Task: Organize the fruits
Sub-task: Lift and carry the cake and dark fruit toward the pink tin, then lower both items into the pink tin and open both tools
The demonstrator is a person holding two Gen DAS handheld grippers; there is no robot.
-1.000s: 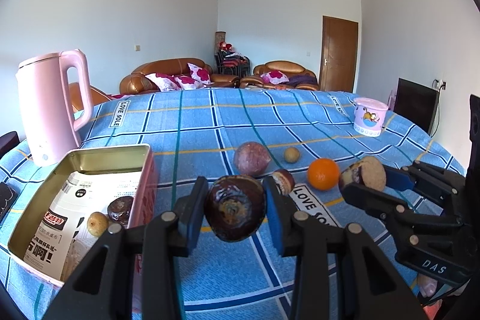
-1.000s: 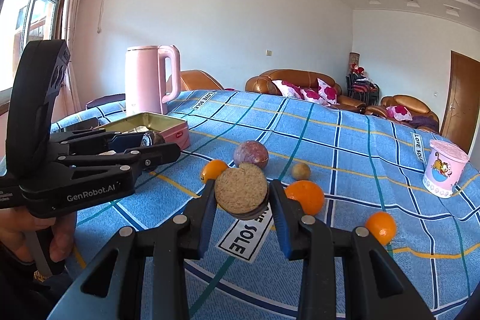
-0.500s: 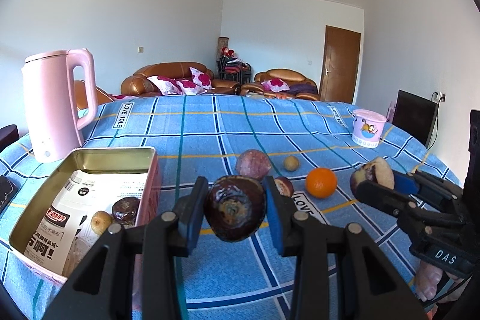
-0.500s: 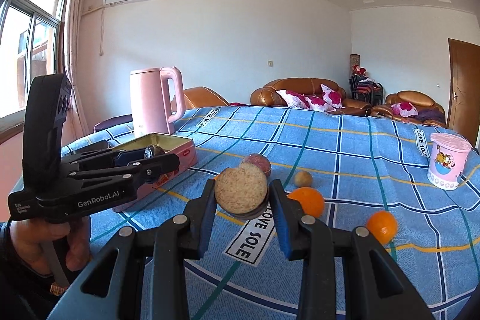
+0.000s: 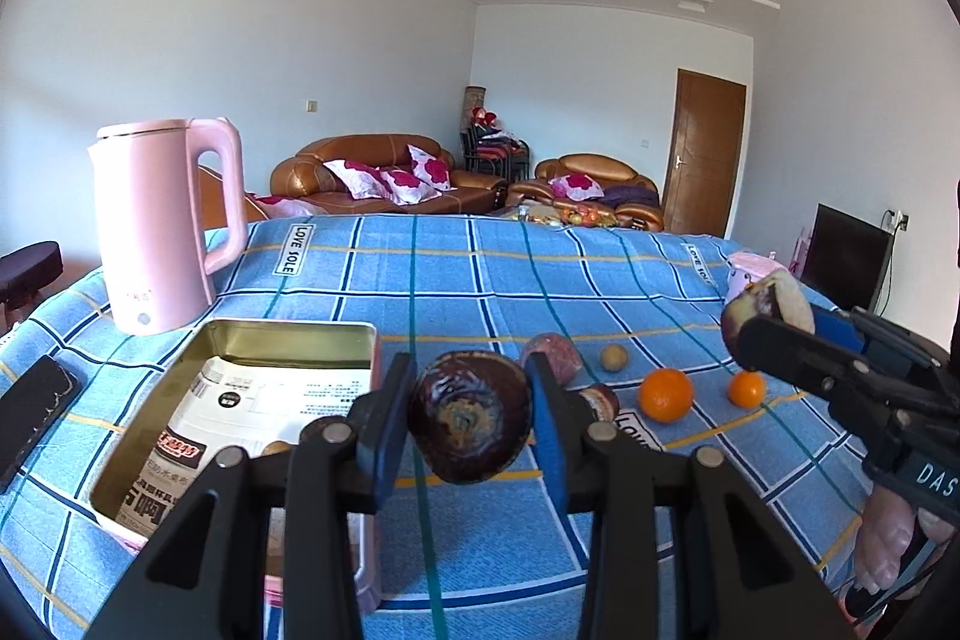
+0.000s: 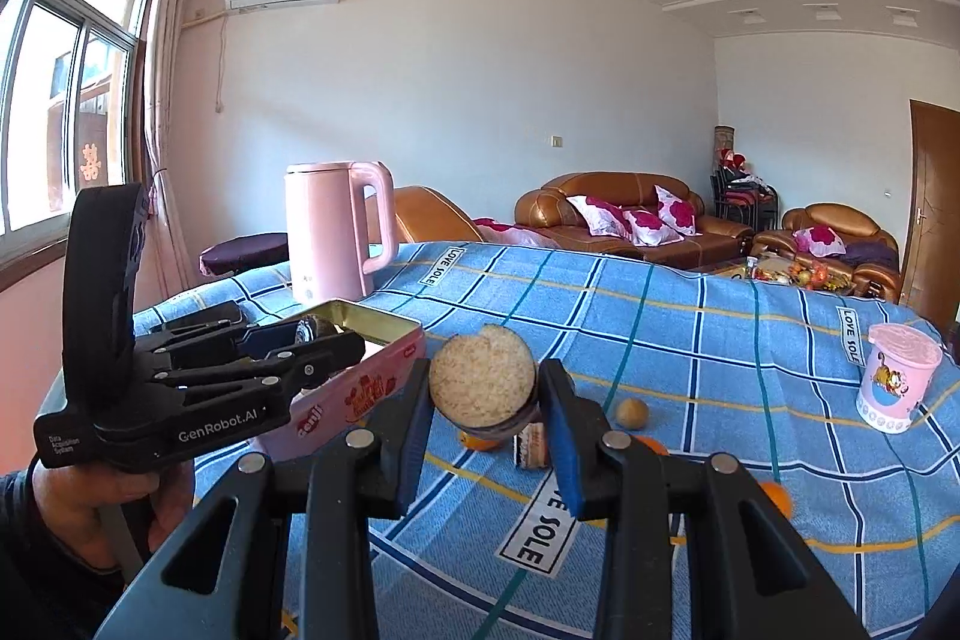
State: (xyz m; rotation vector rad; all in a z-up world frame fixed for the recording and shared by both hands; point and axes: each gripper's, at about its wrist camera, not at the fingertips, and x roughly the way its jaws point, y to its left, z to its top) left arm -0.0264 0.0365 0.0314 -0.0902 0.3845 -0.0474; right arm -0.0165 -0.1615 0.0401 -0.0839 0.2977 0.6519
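Observation:
My left gripper [image 5: 470, 415] is shut on a dark purple fruit half [image 5: 470, 415], held above the blue checked cloth beside the open pink tin [image 5: 288, 334]. My right gripper [image 6: 485, 391] is shut on another fruit half [image 6: 483, 385] with its pale cut face toward the camera; it shows in the left wrist view [image 5: 768, 307] at the right. On the cloth lie a purple fruit [image 5: 551, 351], a cut fruit half [image 5: 600, 400], a small brown fruit [image 5: 614, 358] and two oranges [image 5: 665, 394] [image 5: 746, 389]. The tin [image 6: 372, 370] holds a printed paper and small fruits.
A pink kettle [image 5: 162, 232] stands behind the tin. A pink cup [image 6: 897, 377] stands at the right of the table. A black object [image 5: 33, 403] lies at the left table edge. Sofas and a door are far behind.
Both grippers have risen and tilted upward with their fruit halves still held. The table and the loose fruits now sit lower in both views.

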